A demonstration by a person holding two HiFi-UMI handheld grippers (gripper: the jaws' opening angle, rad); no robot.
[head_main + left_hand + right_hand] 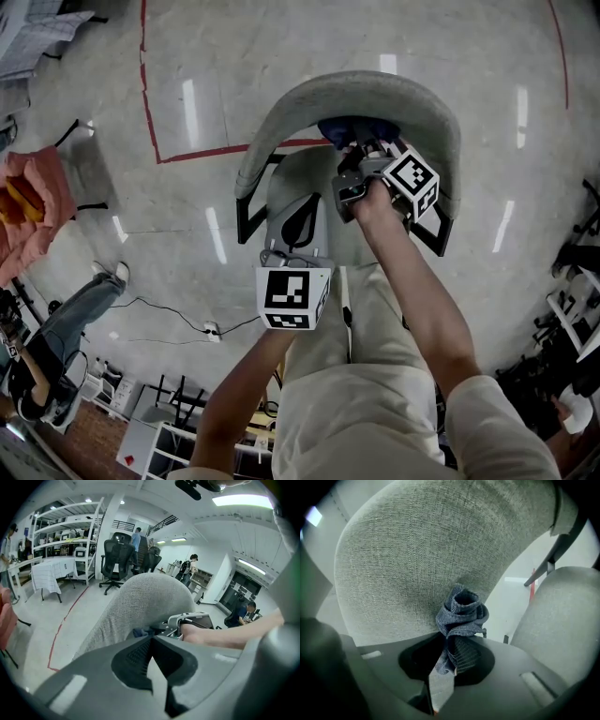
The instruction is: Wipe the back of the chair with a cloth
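The grey fabric chair back (375, 94) curves over the seat (295, 192) below me. My right gripper (361, 145) is shut on a bunched blue cloth (349, 129) and holds it against the inner face of the back. In the right gripper view the cloth (461, 616) sticks out of the shut jaws and touches the back's weave (417, 550). My left gripper (286, 253) hovers over the seat's near edge, shut on nothing. In the left gripper view, that gripper (152, 639) points at the back (140, 597), with the right gripper (192, 620) beside it.
A red tape line (187, 152) crosses the floor beyond the chair. A person in jeans (66, 323) is at the lower left, a pink bundle (33, 211) at the left. Black office chairs (115, 557), shelves (61, 536) and a covered table (49, 571) stand farther off.
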